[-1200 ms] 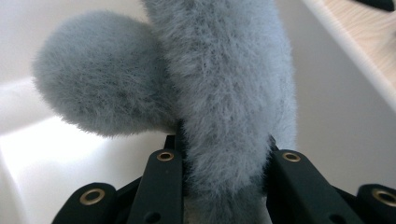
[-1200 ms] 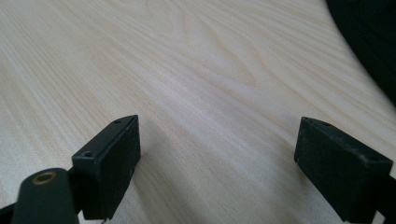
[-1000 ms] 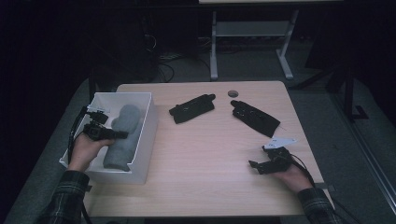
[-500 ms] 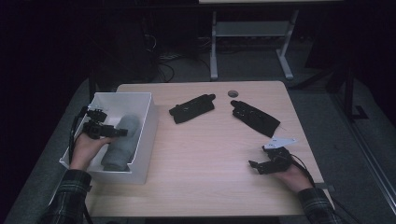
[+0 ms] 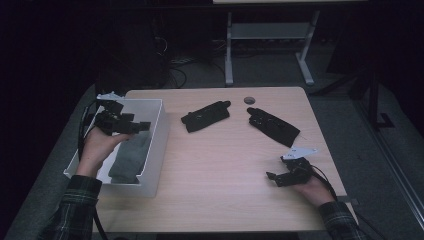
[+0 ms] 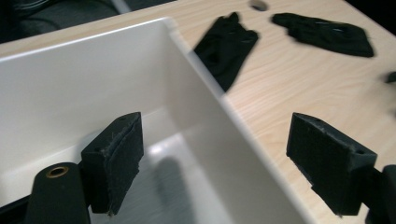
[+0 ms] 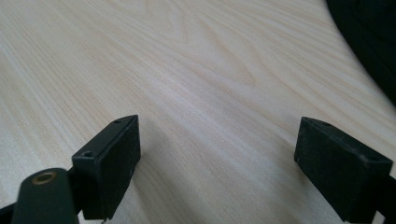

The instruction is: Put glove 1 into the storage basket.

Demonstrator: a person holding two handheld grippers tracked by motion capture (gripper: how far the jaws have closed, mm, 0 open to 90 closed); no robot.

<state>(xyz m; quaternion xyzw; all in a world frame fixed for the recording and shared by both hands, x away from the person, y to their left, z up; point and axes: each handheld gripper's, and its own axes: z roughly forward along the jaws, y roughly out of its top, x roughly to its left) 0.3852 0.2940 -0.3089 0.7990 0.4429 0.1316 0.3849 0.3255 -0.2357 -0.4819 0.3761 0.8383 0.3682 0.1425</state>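
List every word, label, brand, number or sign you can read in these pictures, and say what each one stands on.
None: no readable text.
White bin: plain walls, no label.
Two black gloves: no brand or tag legible.
Small round grey disc: too small to tell any marking.
Left gripper and right gripper: no legible marks.

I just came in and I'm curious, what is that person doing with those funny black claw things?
A person holds a black two-jaw gripper in each hand at a light wooden table. The left gripper hangs open over the white plastic bin, where a grey folded cloth lies. The right gripper rests open near the table's right side, holding nothing. Two black gloves wait on the table: one in the middle, one farther right. A small round grey disc sits near the far edge.
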